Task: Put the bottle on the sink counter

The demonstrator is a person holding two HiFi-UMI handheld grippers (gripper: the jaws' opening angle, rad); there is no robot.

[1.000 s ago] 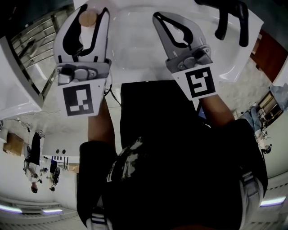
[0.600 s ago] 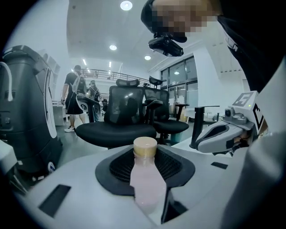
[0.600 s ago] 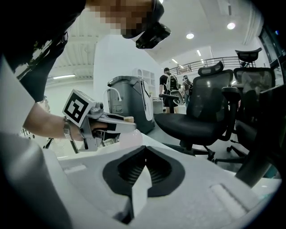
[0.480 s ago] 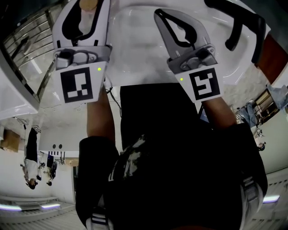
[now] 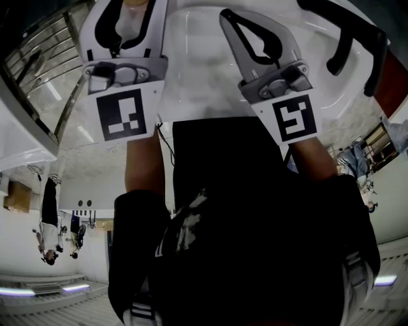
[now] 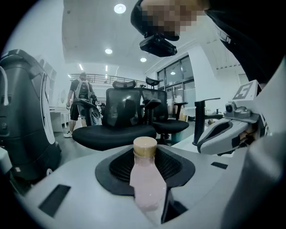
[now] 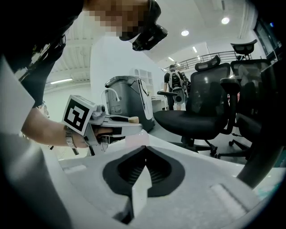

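Observation:
A pale pink bottle (image 6: 146,183) with a tan cap stands upright between the jaws of my left gripper (image 6: 145,154), which is shut on its body. In the head view the bottle (image 5: 132,22) shows at the top left inside the left gripper (image 5: 129,11), over the left rim of the white sink (image 5: 197,76); its cap is cut off by the picture's edge. My right gripper (image 5: 224,16) hangs over the basin to the right, jaws shut with nothing between them. The right gripper view shows its closed tips (image 7: 144,146) and the left gripper (image 7: 105,125) beside it.
A black faucet (image 5: 347,38) arches over the sink's far right. A metal rail rack (image 5: 38,70) lies left of the sink. Black office chairs (image 6: 120,120), a grey machine (image 6: 22,112) and a standing person (image 6: 81,100) are beyond the sink.
Both grippers have shifted toward the top of the head view, the left one more, carrying the bottle so its cap has left the picture. The jaws look unchanged.

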